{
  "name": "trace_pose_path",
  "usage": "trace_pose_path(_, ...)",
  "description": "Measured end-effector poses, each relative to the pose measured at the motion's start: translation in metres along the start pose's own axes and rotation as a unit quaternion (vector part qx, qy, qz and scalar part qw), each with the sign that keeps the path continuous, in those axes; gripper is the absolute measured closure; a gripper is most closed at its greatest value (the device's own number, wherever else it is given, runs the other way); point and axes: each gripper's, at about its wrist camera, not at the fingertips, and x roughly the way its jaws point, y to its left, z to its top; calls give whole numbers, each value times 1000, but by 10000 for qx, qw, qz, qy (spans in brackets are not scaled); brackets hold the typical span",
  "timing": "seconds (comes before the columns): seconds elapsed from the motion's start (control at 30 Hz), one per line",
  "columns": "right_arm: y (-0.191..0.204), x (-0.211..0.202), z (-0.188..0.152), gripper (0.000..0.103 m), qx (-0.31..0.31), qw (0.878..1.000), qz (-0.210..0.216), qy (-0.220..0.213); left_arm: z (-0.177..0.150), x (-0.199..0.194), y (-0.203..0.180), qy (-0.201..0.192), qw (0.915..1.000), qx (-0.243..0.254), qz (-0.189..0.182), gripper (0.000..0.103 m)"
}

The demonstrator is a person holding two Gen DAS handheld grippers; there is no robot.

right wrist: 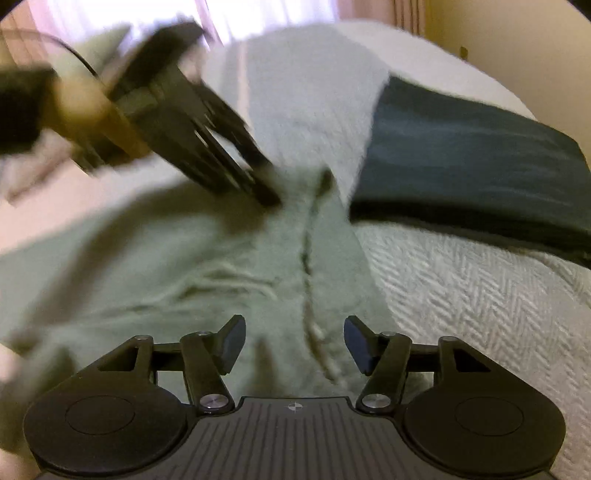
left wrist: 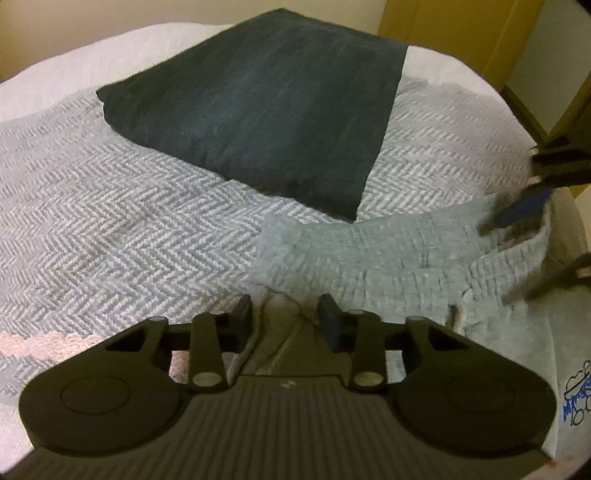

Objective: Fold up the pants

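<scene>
Pale green pants [left wrist: 388, 254] with a gathered elastic waistband lie crumpled on the bed, at the lower right of the left wrist view. They fill the centre and left of the right wrist view, where the pants [right wrist: 177, 266] look blurred. My left gripper [left wrist: 286, 319] is open just above the cloth near the waistband's left end. Its dark body [right wrist: 207, 147] also reaches in from the upper left of the right wrist view. My right gripper [right wrist: 295, 341] is open over the pants. At the right edge of the left wrist view, the right gripper [left wrist: 500, 262] straddles the waistband's other end.
A dark blue folded garment [left wrist: 258, 110] lies farther back on the bed, and it [right wrist: 465, 173] sits right of the pants. The bedspread [left wrist: 110, 221] is grey-white herringbone. A yellow wall and door frame [left wrist: 480, 33] stand beyond the bed. A person's hand [right wrist: 74, 107] holds the left gripper.
</scene>
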Motion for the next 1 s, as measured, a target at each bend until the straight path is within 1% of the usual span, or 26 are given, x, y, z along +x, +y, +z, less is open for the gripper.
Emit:
trace_pose_path(0.03,-1,8,0,47,55,9998,44,176,-1,-2,0,-31,10000,0,-1,71)
trace_pose_path(0.07,-2,15,0,50,134,9994,125,294,-2,-3,1,-58,10000,-23,2,71)
trace_pose_path(0.1,-2,19,1,72,173,9990,206,361,-2,-3,2,-45,10000,-67,16,61)
trace_pose_path(0.13,0,22,0,88,205,9986,243,428,-2,-1,2,4,9999,-95,80,50)
trace_pose_path(0.17,3,24,0,93,251,9984,222,460,-2,3,1,45,9998,-74,193,37)
trace_pose_path(0.2,5,24,-2,95,294,9985,166,442,-3,5,-1,48,9998,-40,210,41)
trace_pose_path(0.23,8,22,-3,98,322,9985,81,425,-3,8,-2,106,9998,-69,120,50)
trace_pose_path(0.27,10,17,-4,98,324,9987,24,394,-3,9,-4,165,9998,-91,-3,69)
trace_pose_path(0.3,12,9,-3,99,283,9990,-89,325,-3,6,-8,187,9998,-54,74,80)
trace_pose_path(0.33,11,-2,-2,99,227,9992,-198,243,0,-1,-12,183,9997,25,151,83)
trace_pose_path(0.37,7,-18,2,99,243,9994,-229,119,3,-12,-16,99,9997,69,196,90)
trace_pose_path(0.43,-5,-42,7,100,424,9990,-59,-103,11,-37,-17,-157,9998,28,129,89)
trace_pose_path(0.5,-18,-48,12,100,470,9987,-18,-211,21,-46,-14,-284,9995,-27,99,89)
trace_pose_path(0.57,-30,-34,16,100,458,9987,-100,-189,30,-35,-12,-260,9995,-36,196,90)
trace_pose_path(0.63,-45,-16,16,100,575,9981,-157,-157,34,-20,-8,-213,9993,-121,276,89)
trace_pose_path(0.67,-54,-6,13,100,683,9976,-93,-116,34,-13,-5,-193,9993,-186,274,89)
trace_pose_path(0.7,-63,5,10,100,827,9966,59,-26,30,-7,-2,-135,9992,-258,263,88)
trace_pose_path(0.77,-72,25,3,100,994,9949,162,14,25,8,1,-27,9987,-333,384,85)
trace_pose_path(0.8,-73,31,0,97,1044,9944,175,-16,22,15,0,23,9984,-318,472,81)
trace_pose_path(0.83,-74,33,-2,92,1140,9932,208,-67,18,20,-2,48,9977,-319,588,80)
trace_pose_path(0.87,-74,29,-4,88,1325,9908,252,-140,15,21,-3,36,9975,-359,615,79)
trace_pose_path(0.9,-74,20,-5,75,1465,9887,224,-234,14,19,-3,13,9970,-448,631,78)
trace_pose_path(0.93,-71,6,-7,63,1544,9870,42,-434,13,16,-3,6,9966,-494,663,77)
trace_pose_path(1.0,-71,-27,-14,56,1715,9813,-252,-839,13,3,-1,-48,9961,-503,728,76)
